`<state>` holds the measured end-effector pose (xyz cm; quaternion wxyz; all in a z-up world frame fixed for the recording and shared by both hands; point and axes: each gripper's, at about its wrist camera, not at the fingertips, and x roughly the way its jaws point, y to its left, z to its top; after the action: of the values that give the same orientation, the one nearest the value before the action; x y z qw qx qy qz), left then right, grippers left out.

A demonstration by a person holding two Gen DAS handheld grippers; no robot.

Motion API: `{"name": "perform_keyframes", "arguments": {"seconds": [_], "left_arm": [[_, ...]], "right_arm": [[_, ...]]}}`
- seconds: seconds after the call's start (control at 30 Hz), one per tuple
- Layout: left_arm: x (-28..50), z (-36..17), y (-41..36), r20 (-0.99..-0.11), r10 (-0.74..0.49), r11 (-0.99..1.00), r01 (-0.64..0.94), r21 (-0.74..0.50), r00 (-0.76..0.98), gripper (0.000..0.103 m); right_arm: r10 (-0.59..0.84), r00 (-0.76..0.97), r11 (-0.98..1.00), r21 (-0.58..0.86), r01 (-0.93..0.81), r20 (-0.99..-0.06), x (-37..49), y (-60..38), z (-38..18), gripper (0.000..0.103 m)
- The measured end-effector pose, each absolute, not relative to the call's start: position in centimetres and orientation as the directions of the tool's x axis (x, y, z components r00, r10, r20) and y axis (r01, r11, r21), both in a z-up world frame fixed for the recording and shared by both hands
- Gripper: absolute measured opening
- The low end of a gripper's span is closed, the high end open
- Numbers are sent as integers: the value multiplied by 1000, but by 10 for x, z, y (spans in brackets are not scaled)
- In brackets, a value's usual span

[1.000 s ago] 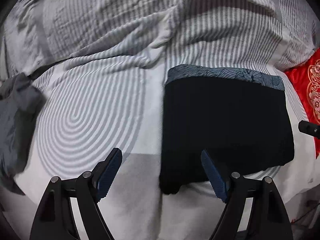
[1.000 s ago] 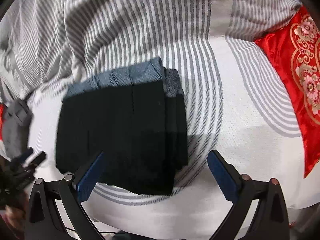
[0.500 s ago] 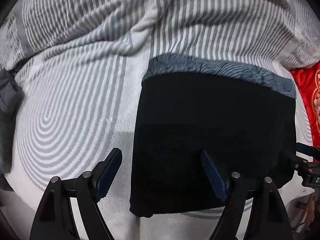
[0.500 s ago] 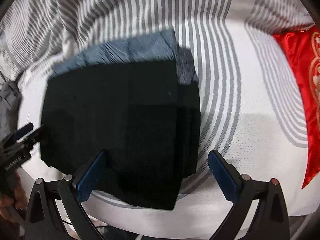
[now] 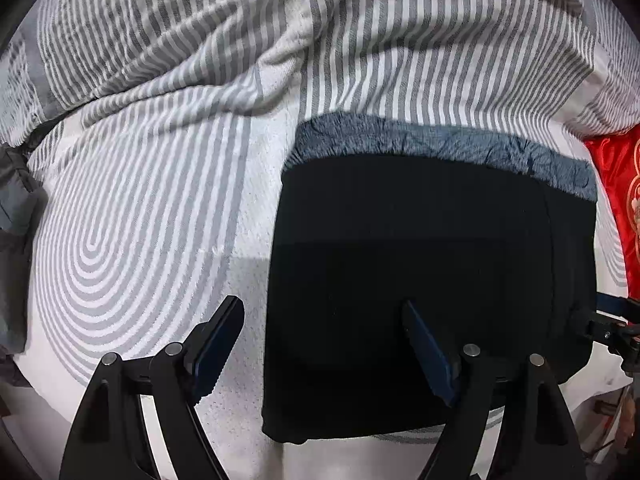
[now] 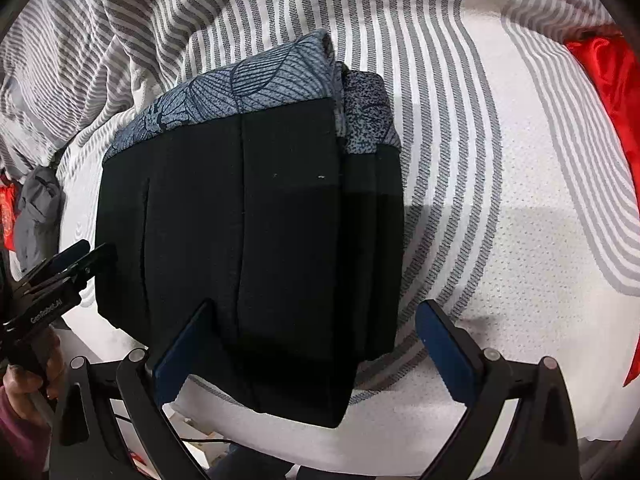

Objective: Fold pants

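Pants (image 5: 432, 280) lie flat on the bed (image 5: 152, 216), already folded into a compact black block with the blue patterned waistband (image 5: 440, 146) on the edge away from both tongs. Left tongs (image 5: 322, 354) stand apart, nothing between the pads: the left pad is over bare sheet, the right pad is over black cloth, so the block's left edge runs up between the two fingers. Right tongs (image 6: 310, 354) mirror this, also apart and empty: the left pad is over cloth, the right pad is over sheet, and the block's right edge with its stacked layers falls in the gap. So each set straddles one near corner, the block sits directly ahead of and below both, and the near hem runs across from one set to the other. The folded seams run away from the tongs, toward the waistband, which reads as the block's long axis in the right wrist view; fisheye makes that a soft call. Neither hand is clearly nearer, since both look level with the near hem. Whether any pad touches cloth, I cannot tell. Judgement: if another fold is due, it turns on pinching the two near corners and carrying the hem forward to the waistband; the right corner has more layers, so slippage risk sits there. Red cloth (image 6: 600, 76) to the right and grey garment (image 6: 38, 208) to the left are both clear of the path.
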<state>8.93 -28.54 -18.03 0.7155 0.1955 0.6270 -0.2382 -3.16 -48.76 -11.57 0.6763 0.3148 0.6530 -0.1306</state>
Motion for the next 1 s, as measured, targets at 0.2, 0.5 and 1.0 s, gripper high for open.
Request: {"name": "perform_keyframes", "arguments": {"seconds": [0.2,0.5,1.0], "left_arm": [[113,-171,-275,-980,-194,792,595,-134,37,83],[135,-204,-277,-952,-254,681,667,-302,-172,83],[140,-228,-283,-883,-315,639,611,-468,-347,83]], "right_arm": [[376,308,650,485,584,-874,-50,-523,-108,101],[478,444,525,652,547,-758,-63,-564,-139,101],[561,395,568,685,456,-728,-28,-540,-160,95]]}}
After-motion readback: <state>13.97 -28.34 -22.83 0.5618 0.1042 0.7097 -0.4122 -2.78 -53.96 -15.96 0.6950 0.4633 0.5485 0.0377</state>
